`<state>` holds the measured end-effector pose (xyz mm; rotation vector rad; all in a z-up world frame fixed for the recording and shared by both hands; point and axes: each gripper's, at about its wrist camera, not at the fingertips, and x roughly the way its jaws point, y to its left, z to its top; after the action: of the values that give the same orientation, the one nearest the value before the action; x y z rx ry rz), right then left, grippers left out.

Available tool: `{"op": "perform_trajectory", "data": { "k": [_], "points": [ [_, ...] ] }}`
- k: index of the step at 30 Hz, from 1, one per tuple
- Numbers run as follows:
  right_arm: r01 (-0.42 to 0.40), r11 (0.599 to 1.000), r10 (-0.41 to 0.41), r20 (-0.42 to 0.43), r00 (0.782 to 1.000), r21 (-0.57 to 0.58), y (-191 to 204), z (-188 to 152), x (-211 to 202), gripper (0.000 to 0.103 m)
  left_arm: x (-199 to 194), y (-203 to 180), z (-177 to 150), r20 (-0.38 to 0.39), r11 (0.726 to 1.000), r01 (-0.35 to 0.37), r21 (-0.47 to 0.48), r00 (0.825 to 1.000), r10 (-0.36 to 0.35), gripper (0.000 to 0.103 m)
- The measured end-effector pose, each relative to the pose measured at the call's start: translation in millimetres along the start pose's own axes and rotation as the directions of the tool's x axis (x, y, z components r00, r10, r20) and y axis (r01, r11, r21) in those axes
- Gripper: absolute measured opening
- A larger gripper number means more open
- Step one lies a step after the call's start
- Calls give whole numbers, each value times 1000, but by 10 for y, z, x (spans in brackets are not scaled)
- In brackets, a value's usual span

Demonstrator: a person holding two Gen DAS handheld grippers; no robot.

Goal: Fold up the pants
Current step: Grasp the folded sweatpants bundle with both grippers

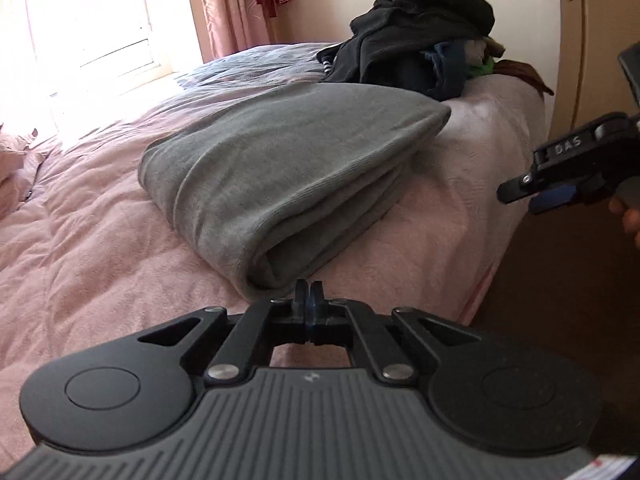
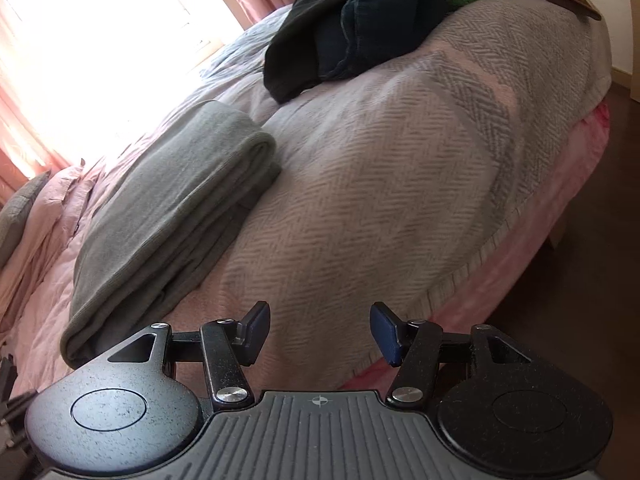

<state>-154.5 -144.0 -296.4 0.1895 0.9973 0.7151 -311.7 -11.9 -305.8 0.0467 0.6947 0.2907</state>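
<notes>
On the bed (image 1: 100, 240), folded grey pants (image 1: 280, 184) lie beyond both claws

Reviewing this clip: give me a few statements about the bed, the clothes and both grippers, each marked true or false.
1. The folded grey fabric pants lie on the pink bedspread. True.
2. The left gripper clamps the pants. False: its jaws are shut on nothing, short of the fabric.
3. The right gripper is open and empty. True.
4. The pile of dark unfolded clothes sits on the floor. False: it sits on the bed, beyond the pants.
</notes>
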Motion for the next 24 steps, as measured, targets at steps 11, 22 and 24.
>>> {"op": "perform_trajectory", "data": {
  "k": [11, 22, 24],
  "points": [
    [-191, 981, 194, 84, 977, -42, -7, 767, -19, 63, 118, 1406, 207, 39, 744, 152, -651, 985, -168, 45],
    [-369, 921, 344, -181, 921, -127, 357, 1746, 1136, 76, 900, 1827, 396, 112, 488, 239, -840, 955, -276, 72],
    [-393, 913, 359, -244, 901, -107, 349, 1815, 1353, 76, 991, 1871, 397, 100, 485, 224, -845, 958, -269, 73]
  ]
}}
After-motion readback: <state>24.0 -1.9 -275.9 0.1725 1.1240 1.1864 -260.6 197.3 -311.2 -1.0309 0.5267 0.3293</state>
